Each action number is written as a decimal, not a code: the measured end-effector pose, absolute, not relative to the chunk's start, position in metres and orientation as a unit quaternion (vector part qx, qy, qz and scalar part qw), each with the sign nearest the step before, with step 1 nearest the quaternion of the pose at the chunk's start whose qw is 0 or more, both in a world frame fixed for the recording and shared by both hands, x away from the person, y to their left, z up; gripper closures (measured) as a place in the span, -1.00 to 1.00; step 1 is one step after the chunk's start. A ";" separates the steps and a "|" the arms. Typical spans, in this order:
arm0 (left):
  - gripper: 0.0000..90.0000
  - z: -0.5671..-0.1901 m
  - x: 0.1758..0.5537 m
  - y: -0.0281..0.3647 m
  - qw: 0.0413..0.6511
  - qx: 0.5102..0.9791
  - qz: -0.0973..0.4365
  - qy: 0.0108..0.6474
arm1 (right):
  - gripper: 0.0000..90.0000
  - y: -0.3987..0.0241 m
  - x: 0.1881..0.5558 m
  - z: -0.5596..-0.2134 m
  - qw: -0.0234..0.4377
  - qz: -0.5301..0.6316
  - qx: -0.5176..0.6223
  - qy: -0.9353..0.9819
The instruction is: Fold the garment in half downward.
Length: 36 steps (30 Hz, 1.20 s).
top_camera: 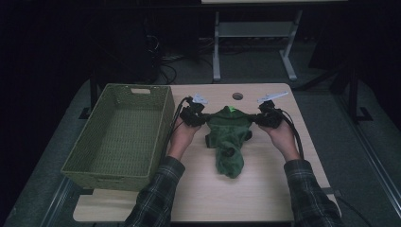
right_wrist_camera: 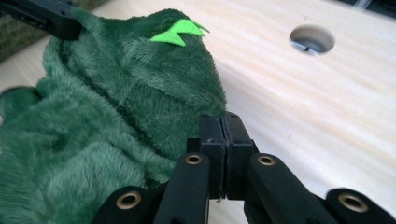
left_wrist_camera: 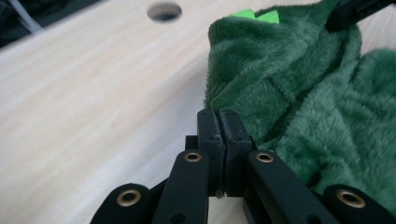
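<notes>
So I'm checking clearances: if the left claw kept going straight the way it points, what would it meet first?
Probably the green fleece garment itself: the left claw is shut on its edge and points across it toward the right claw, which pinches the far side. Depth beyond that is unclear.

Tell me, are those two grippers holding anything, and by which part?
Yes. Both hold the green fleece garment: the left gripper pinches its edge on one side, the right gripper the edge on the opposite side, near the top.
</notes>
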State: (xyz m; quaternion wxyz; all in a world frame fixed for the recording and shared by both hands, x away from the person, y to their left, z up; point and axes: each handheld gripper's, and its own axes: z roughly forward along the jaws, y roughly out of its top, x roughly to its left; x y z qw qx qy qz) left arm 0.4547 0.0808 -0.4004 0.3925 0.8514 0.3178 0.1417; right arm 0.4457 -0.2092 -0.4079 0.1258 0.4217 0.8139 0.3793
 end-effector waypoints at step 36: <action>0.94 -0.393 0.350 0.092 0.470 0.838 0.135 0.242 | 0.95 -0.222 0.341 -0.402 0.133 0.470 0.329 0.808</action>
